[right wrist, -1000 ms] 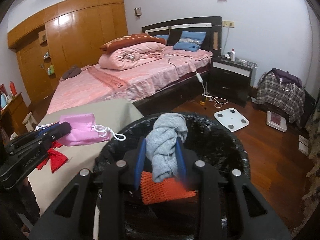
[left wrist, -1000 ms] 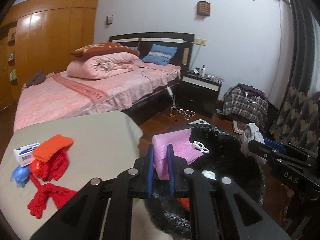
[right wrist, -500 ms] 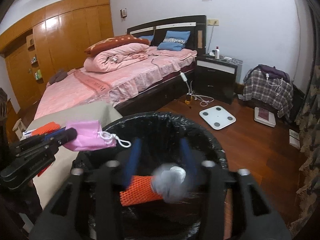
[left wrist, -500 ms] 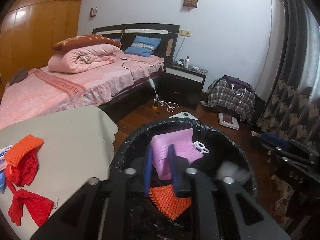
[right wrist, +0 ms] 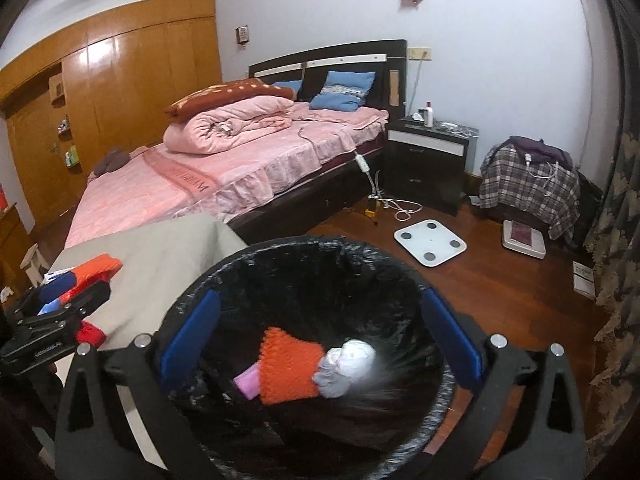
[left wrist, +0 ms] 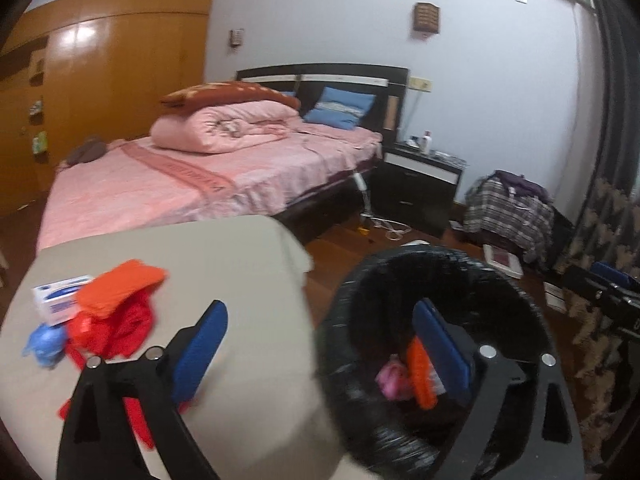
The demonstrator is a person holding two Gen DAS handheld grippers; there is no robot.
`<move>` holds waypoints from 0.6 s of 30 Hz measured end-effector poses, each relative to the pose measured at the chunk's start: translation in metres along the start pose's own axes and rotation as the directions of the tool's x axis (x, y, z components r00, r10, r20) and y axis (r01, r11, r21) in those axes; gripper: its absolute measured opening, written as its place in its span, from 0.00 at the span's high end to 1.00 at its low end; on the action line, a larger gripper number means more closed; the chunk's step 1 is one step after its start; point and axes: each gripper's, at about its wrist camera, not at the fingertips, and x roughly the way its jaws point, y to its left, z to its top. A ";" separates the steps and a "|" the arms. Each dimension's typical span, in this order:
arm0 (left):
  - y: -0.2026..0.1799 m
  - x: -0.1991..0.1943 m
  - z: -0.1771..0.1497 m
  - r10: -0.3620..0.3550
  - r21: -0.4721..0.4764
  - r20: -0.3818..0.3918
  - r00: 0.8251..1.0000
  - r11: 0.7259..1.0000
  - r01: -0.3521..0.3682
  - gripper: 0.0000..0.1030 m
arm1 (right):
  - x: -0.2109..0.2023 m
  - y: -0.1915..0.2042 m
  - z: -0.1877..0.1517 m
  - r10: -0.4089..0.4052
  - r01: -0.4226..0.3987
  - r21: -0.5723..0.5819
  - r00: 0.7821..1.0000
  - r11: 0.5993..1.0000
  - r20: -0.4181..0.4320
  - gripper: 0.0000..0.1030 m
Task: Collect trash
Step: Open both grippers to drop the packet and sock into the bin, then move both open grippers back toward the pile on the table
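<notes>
Black liner covers the bin [right wrist: 320,264], which stands near, just right of the desk [left wrist: 224,264]. Inside it an orange mesh piece [right wrist: 288,368], a grey-white sock [right wrist: 344,364] and a pink bag [right wrist: 248,384] are seen lying together. The right gripper [right wrist: 316,336] is held over the bin, its fingers having just been opening and now spread wide, with nothing between them. The left gripper [left wrist: 320,344] straddles the bin's left rim, its fingers likewise just opened and empty. Red cloth [left wrist: 116,328], an orange piece [left wrist: 120,284], a small box [left wrist: 56,296] and a blue scrap [left wrist: 44,340] are left on the desk.
</notes>
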 end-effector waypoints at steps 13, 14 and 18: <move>0.100 -0.041 -0.022 0.222 -0.074 0.010 0.975 0.973 -0.221 0.09 | 0.025 0.088 0.003 0.118 -0.122 -0.085 0.992 0.989 -0.042 0.05; 0.113 -0.043 -0.024 0.241 -0.091 0.006 0.971 0.967 -0.239 0.09 | 0.029 0.097 0.005 0.129 -0.133 -0.093 0.991 0.987 -0.044 0.05; 0.150 -0.048 -0.027 0.304 -0.133 0.001 0.953 0.944 -0.301 0.09 | 0.043 0.133 0.011 0.165 -0.170 -0.121 0.985 0.978 -0.052 0.05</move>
